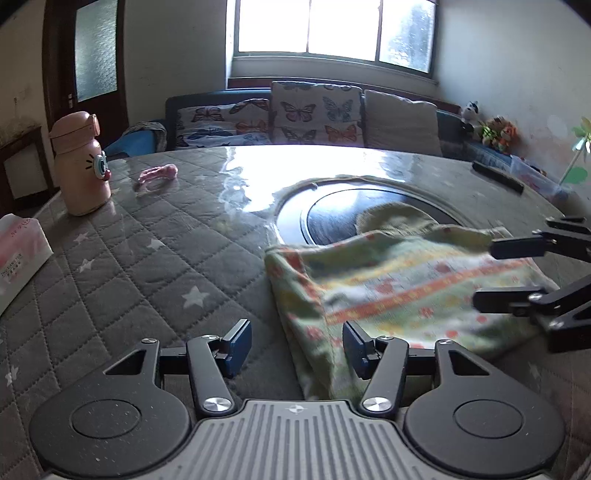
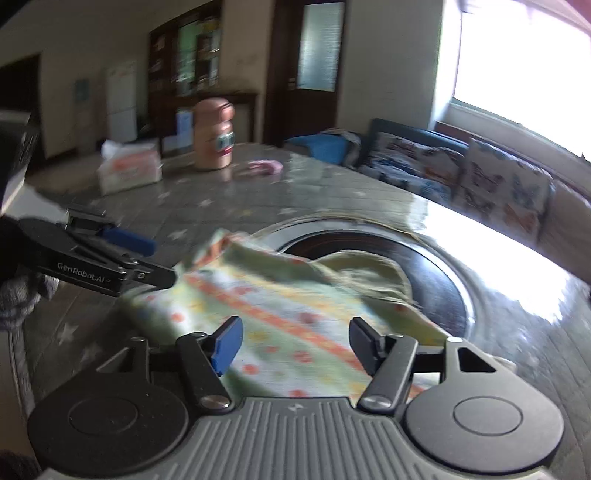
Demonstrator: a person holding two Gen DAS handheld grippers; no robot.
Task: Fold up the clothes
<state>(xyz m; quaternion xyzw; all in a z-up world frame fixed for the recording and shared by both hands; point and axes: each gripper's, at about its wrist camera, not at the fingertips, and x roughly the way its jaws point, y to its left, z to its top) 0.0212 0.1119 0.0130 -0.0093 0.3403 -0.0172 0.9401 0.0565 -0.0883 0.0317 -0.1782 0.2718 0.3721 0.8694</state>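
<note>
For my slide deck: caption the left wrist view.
Open left gripper over the folded floral garment on a quilted table.

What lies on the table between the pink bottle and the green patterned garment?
Only a small pink item, close to the pink bottle; otherwise bare quilted table cover up to the garment. Clearest in the left wrist view.

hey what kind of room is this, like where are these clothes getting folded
Most likely a home living room. A sofa with butterfly-print cushions sits under a bright window, and the round table with a grey star-quilted cover holds a pink cartoon flask and a tissue pack.
</note>
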